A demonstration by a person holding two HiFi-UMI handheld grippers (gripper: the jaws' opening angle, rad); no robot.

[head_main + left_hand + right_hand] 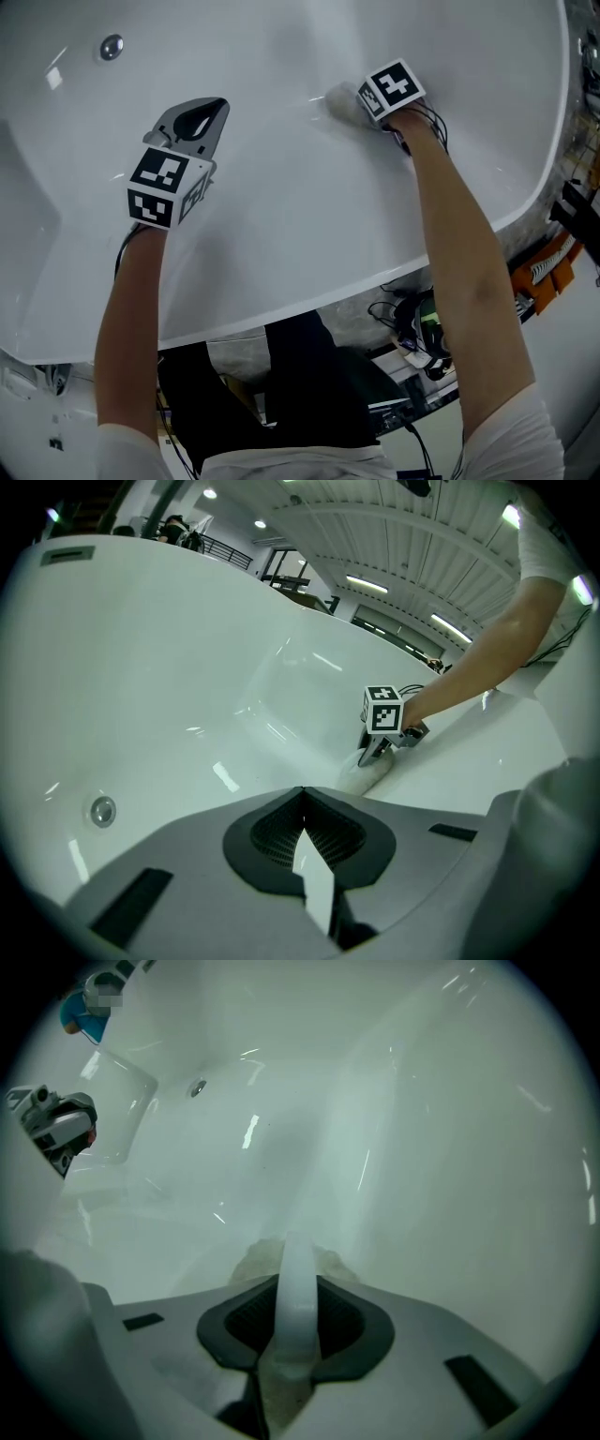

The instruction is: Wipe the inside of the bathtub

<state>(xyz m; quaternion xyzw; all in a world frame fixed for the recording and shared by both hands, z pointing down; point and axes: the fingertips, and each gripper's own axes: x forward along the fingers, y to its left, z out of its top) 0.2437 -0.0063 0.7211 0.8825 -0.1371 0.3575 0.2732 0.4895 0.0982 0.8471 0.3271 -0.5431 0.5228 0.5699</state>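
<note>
The white bathtub (309,225) fills the head view, and both grippers are inside it. My right gripper (364,105) is shut on a pale beige cloth (339,97), which is pressed against the tub's inner wall at the upper middle. In the right gripper view the cloth (246,1262) bulges out beyond the jaws, and a white strip runs between them. My left gripper (195,120) hovers over the tub floor to the left, with its jaws shut and nothing held. From the left gripper view, the right gripper (375,755) and cloth (360,776) sit on the tub's curve.
A round metal fitting (112,47) is set in the tub at the far left. The tub's near rim (281,323) crosses below my arms. Cables and equipment (422,333) and an orange object (548,262) lie outside the rim at the lower right.
</note>
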